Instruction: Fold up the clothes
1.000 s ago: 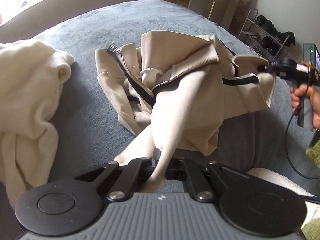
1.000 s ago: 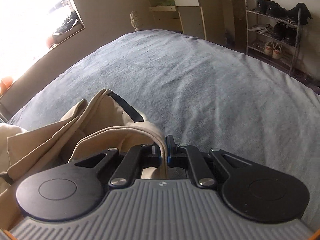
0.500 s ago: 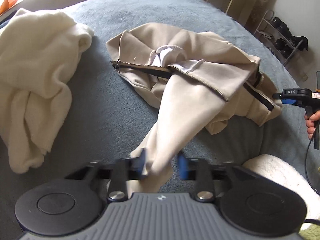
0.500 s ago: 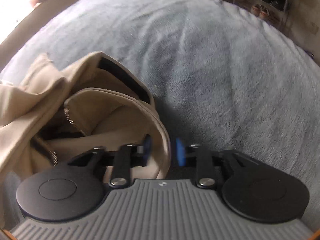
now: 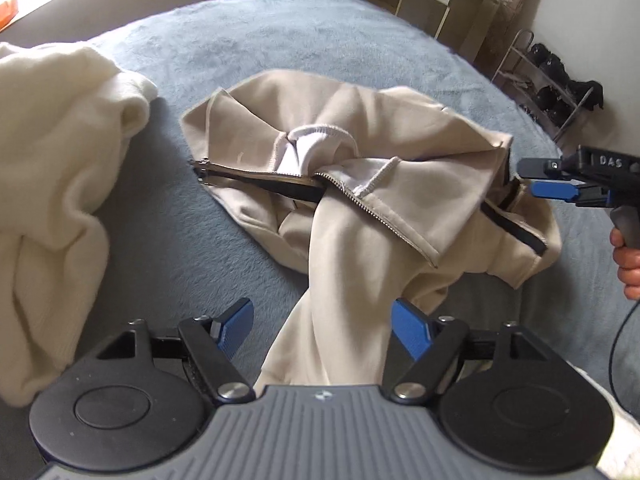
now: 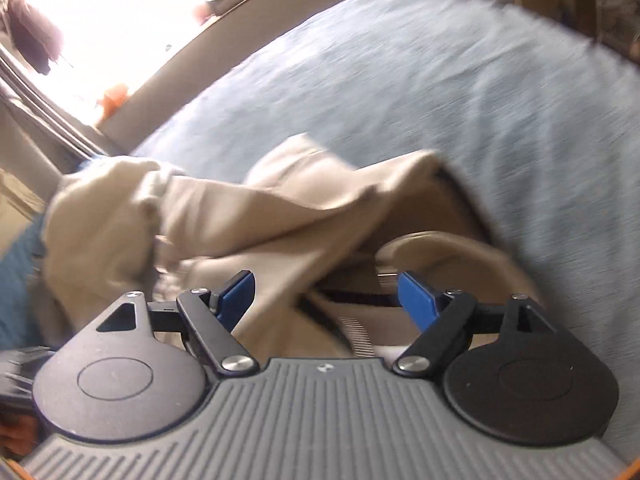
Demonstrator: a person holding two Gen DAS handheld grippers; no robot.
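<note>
Where visible (left view), cream sweater

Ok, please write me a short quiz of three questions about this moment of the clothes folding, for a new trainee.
1. True or false: the left gripper is shut on the beige jacket.
2. Which garment lies beside the jacket on the blue bed cover? A) a cream sweater B) red trousers C) a black coat
3. Fill in: the right gripper has its jaws ____.

Key: 1 false, its jaws are spread and the sleeve lies loose between them; 2 A; 3 open.
</note>
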